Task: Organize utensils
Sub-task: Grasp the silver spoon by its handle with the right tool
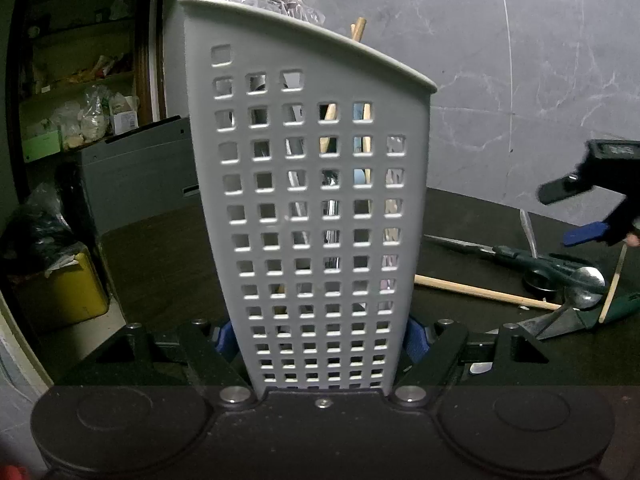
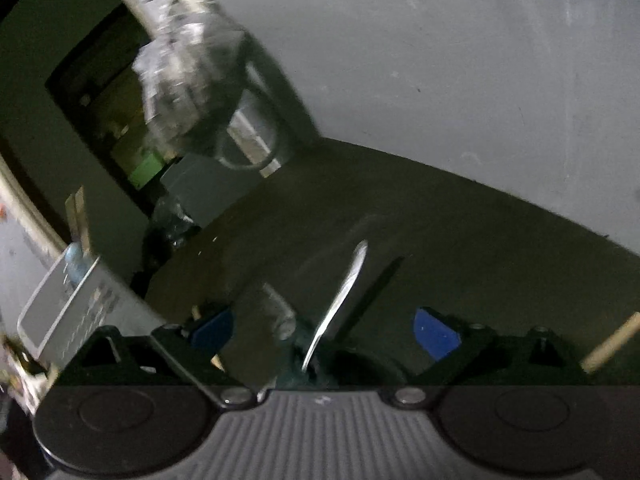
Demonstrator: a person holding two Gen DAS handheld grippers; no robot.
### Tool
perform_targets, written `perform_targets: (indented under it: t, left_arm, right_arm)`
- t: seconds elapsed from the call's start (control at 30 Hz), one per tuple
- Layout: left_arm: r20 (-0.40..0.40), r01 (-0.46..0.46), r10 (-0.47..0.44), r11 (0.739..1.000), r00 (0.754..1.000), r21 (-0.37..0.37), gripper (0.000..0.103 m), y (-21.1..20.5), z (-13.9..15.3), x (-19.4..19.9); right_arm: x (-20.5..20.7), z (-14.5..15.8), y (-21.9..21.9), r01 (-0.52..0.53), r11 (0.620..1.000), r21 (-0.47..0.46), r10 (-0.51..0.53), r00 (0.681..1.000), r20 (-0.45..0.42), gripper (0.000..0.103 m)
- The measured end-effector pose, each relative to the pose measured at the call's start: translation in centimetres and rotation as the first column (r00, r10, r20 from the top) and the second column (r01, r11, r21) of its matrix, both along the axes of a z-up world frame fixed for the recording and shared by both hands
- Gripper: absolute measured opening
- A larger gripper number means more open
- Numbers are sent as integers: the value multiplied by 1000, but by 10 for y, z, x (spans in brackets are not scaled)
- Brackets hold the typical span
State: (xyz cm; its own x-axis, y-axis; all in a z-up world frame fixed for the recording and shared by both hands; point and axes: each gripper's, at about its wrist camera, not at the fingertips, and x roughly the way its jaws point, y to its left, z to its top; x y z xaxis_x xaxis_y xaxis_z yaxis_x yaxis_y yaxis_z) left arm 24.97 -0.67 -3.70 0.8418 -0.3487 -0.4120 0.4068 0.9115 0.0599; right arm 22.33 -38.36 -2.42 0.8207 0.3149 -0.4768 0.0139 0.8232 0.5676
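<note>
A grey marble-veined wall backs a dark tabletop, with cluttered shelves in a doorway at ten o'clock. In the left wrist view, the left gripper pinches the base of a tall grey perforated utensil holder, its blue pads pressed to both sides; the holder stands upright at centre, wooden and metal handles showing through its square holes. At three to four o'clock of the holder, loose utensils lie on the table: a wooden chopstick, green-handled scissors and a metal spoon. The right gripper hovers above them, fingers spread with nothing between. In the blurred right wrist view, its blue pads stand wide apart over a shiny metal blade lying at twelve o'clock between them, untouched.
</note>
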Motion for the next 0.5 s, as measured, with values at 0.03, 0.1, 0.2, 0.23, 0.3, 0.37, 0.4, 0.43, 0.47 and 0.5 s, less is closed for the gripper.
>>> perform_targets:
  t: [0.03,0.1,0.2,0.23,0.3,0.37,0.4,0.43,0.47,0.5]
  left_arm:
    - [0,0,0,1000,1000,3,78,-1,0,0]
    - [0,-1,1,1000,1000,3,78,-1,0,0]
    - [1,-1,1,1000,1000,3,78,-2,0,0]
    - [1,-1,1,1000,1000,3,78,-2,0,0]
    - [1,-1,1,1000,1000,2,78,-2,0,0]
    - [1,0,0,1000,1000,0,78,-2,0,-1]
    - [1,0,0,1000,1000,-1,78,-1,0,-1]
    - [1,0,0,1000,1000,-2,78,-1,0,-1]
    - [1,0,0,1000,1000,-3,78,-1,0,-1]
    - [0,0,0,1000,1000,-3,78,-1,0,-1]
  right_arm:
    - [10,-4,-4,-5,1000,29,5,1000,-13,99]
    - [25,-11,-9,-19,996,82,20,1000,-15,99]
    - [44,-13,-12,-41,991,126,43,999,-20,99]
    - [49,-14,-12,-48,991,128,51,999,-19,99]
    - [55,-15,-10,-63,990,125,65,998,-12,93]
    - [56,-16,-9,-73,991,115,74,997,-10,87]
    - [57,-16,-8,-79,991,111,81,997,-10,83]
    - [56,-16,-7,-83,991,109,84,996,-10,77]
    - [56,-16,-6,-85,990,109,87,996,-12,73]
    - [58,-17,-6,-84,991,108,87,996,-17,60]
